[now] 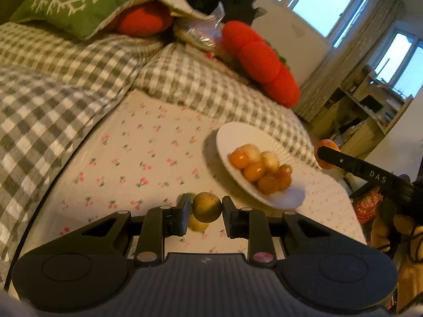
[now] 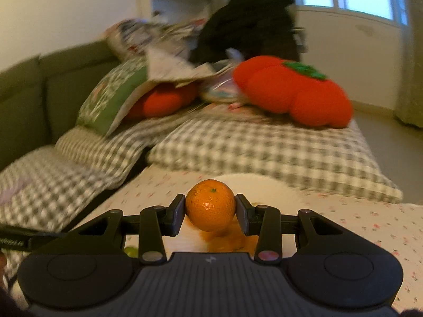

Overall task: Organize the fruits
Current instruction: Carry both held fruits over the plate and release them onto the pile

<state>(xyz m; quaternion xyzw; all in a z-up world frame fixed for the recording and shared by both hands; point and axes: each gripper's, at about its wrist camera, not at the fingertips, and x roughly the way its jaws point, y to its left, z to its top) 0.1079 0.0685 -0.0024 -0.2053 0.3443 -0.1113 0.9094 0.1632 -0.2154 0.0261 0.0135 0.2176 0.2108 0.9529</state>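
My left gripper (image 1: 206, 212) is shut on a small green-brown round fruit (image 1: 206, 205) and holds it just above the cherry-print cloth (image 1: 148, 158). Under it a pale yellow fruit (image 1: 197, 225) lies on the cloth. To the right stands a white plate (image 1: 238, 134) with several orange and pale fruits (image 1: 260, 170) heaped in it. My right gripper (image 2: 210, 211) is shut on an orange mandarin (image 2: 210, 203), in the air in front of the blurred plate (image 2: 267, 185). The left wrist view shows that mandarin (image 1: 327, 145) at the right edge, beyond the plate.
Grey checked pillows (image 1: 201, 82) lie behind the cloth, with red tomato-shaped cushions (image 1: 267, 60), a green patterned cushion (image 1: 79, 2) and a black bundle (image 2: 253, 23) on them. A printed packet (image 1: 367, 203) sits off the cloth's right edge. Shelves (image 1: 364, 105) stand under the windows.
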